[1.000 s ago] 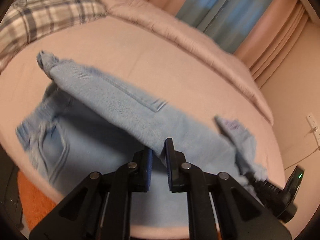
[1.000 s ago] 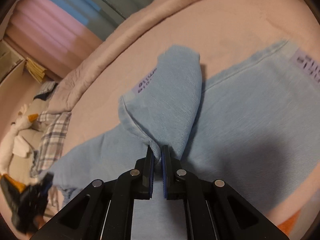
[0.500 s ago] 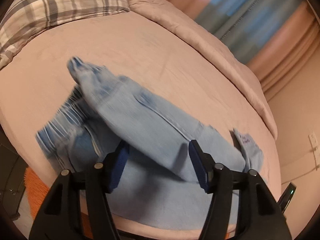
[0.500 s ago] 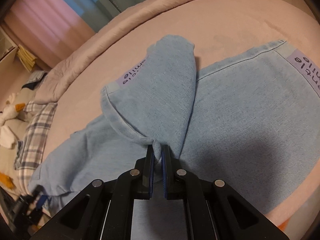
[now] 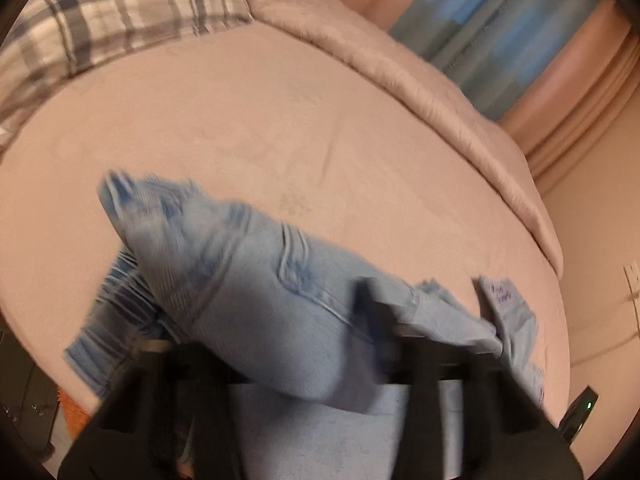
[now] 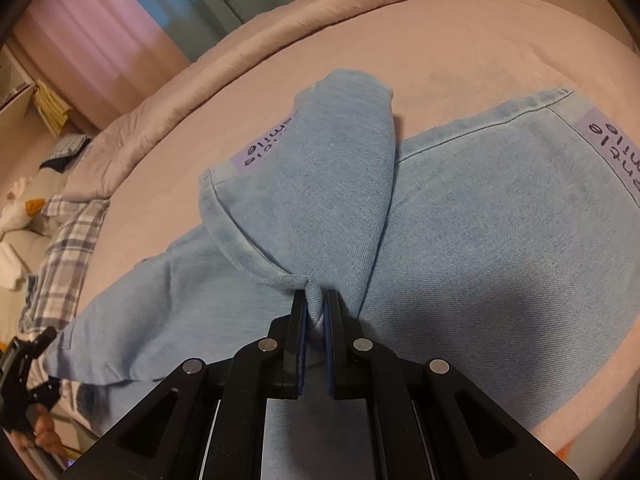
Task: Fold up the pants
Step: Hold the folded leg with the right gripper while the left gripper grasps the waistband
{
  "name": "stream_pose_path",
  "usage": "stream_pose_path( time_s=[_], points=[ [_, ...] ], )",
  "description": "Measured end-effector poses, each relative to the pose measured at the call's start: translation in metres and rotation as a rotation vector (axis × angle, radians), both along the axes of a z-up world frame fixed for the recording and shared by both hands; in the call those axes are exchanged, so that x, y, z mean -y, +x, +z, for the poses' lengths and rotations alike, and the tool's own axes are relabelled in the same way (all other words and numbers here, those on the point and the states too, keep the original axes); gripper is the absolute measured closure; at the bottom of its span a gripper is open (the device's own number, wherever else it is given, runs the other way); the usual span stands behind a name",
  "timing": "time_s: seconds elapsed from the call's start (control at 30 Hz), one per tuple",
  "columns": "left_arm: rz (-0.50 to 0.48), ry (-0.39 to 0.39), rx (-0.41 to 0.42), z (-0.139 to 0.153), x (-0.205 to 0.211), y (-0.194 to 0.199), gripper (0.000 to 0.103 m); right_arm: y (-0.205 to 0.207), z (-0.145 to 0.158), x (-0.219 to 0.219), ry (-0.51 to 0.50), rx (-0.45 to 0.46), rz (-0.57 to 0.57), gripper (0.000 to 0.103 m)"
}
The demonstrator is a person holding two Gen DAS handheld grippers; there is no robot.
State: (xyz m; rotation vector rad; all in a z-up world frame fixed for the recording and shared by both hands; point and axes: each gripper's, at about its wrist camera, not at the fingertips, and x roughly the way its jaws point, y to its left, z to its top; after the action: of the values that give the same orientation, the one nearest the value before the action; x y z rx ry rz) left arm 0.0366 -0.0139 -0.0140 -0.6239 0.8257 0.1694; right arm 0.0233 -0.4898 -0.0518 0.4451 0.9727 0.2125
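Note:
Light blue denim pants (image 6: 460,208) lie on a pink bed, one leg folded over the other; purple labels show near the hems. My right gripper (image 6: 315,308) is shut on a pinch of the upper leg's hem edge. In the left wrist view the pants (image 5: 256,300) lie bunched, waistband at the left. My left gripper (image 5: 264,344) is blurred, its jaws wide apart and holding nothing, low over the cloth. The left gripper also shows at the lower left of the right wrist view (image 6: 24,384).
The pink bed sheet (image 5: 280,128) stretches beyond the pants. A rolled pink duvet (image 5: 400,64) lies along the far edge. A plaid pillow (image 5: 100,20) sits at the back left. Curtains (image 5: 500,28) hang behind. An orange rug (image 5: 76,416) shows below the bed edge.
My left gripper let go of the pants, opened wide and pulled back; the leg it held dropped onto the other. My right gripper kept its hold, nearly still.

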Motion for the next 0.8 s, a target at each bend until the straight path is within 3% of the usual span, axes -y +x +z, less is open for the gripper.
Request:
stream_pose_path(
  time_s=[0.3, 0.5, 0.6, 0.7, 0.8],
  points=[
    [-0.023, -0.006, 0.058, 0.013, 0.019, -0.061, 0.087, -0.001, 0.004, -0.002, -0.007, -0.003, -0.002, 0.099],
    [-0.040, 0.015, -0.069, -0.028, 0.028, -0.072, 0.086, -0.006, 0.015, -0.014, -0.105, 0.041, 0.029, 0.099],
    [-0.028, -0.016, -0.080, -0.036, 0.024, -0.070, 0.082, -0.004, 0.008, -0.015, -0.110, 0.022, 0.027, 0.099],
    [-0.013, 0.020, -0.085, -0.027, 0.021, -0.067, 0.069, -0.002, 0.004, -0.015, -0.106, 0.016, 0.030, 0.099],
    [-0.007, 0.027, -0.056, -0.018, 0.014, -0.068, 0.067, -0.001, 0.004, -0.012, -0.094, 0.012, 0.035, 0.099]
  ],
)
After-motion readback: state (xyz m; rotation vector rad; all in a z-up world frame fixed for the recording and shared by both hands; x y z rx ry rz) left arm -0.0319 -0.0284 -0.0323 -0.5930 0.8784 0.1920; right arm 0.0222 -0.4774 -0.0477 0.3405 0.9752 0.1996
